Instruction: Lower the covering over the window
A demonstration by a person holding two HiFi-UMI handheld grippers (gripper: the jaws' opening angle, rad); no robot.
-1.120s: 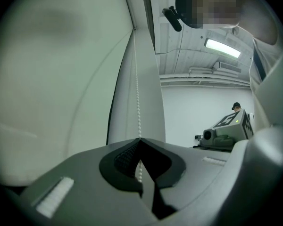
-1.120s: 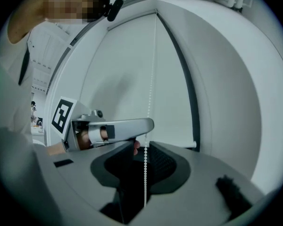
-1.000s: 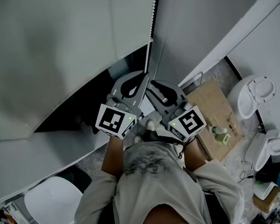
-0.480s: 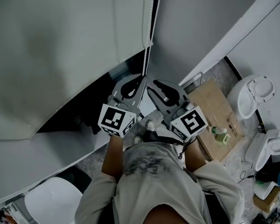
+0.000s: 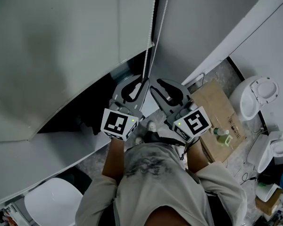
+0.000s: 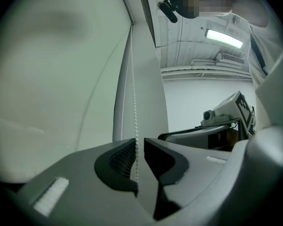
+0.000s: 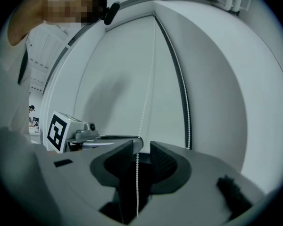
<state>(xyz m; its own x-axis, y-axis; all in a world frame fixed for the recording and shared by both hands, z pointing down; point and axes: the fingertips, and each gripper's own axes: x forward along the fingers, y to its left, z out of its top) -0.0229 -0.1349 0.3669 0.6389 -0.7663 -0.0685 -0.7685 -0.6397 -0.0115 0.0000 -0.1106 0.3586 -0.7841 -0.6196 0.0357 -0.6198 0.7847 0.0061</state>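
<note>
Left claw [image 5: 143,79] [image 6: 139,147]: released. Its jaws have just been opening and stand a narrow gap apart. One strand of the bead chain [image 5: 150,32] [image 6: 133,102] runs up between them, close to the ribbed pad on the left of the left gripper view. Whether it touches that pad I cannot tell; it is not pinched.

Right claw [image 5: 155,83] [image 7: 141,149]: released, and wider. Its jaws have also just been opening. A chain strand [image 7: 142,112] hangs free through the middle of the gap, clear of both pads. A second strand runs up just to the right of this claw.

Both claws point level, side by side, tips near each other at the chain.

Roller blind [image 5: 61,55] [image 6: 47,79] [image 7: 122,69]: above and left of the claws, partly down. Dark window opening [image 5: 94,98] below its bottom edge, just left of the left claw.
</note>
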